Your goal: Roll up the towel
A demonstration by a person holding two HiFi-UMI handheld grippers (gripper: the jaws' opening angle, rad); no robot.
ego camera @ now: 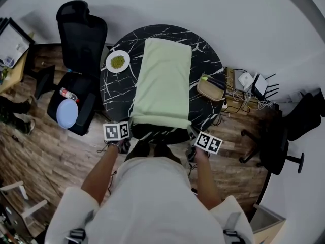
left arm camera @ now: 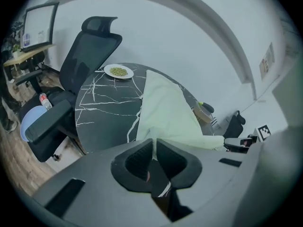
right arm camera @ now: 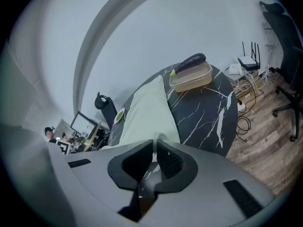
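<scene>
A pale green towel (ego camera: 162, 80) lies lengthwise across the round black marble table (ego camera: 114, 88). Its near end hangs raised off the table's front edge. My left gripper (ego camera: 129, 126) is shut on the towel's near left corner, and my right gripper (ego camera: 192, 131) is shut on the near right corner. In the left gripper view the towel (left arm camera: 165, 112) runs away from the closed left gripper (left arm camera: 154, 146), a thin fold pinched between the pads. The right gripper view shows the same: the towel (right arm camera: 149, 110) leads into the closed right gripper (right arm camera: 155, 145).
A white plate of green food (ego camera: 118, 61) sits at the table's far left. A tan container with a dark object on top (ego camera: 210, 88) sits at the right edge. A black office chair (ego camera: 76, 60) with a blue disc (ego camera: 67, 113) stands left. Cables and a router (ego camera: 249, 88) lie right.
</scene>
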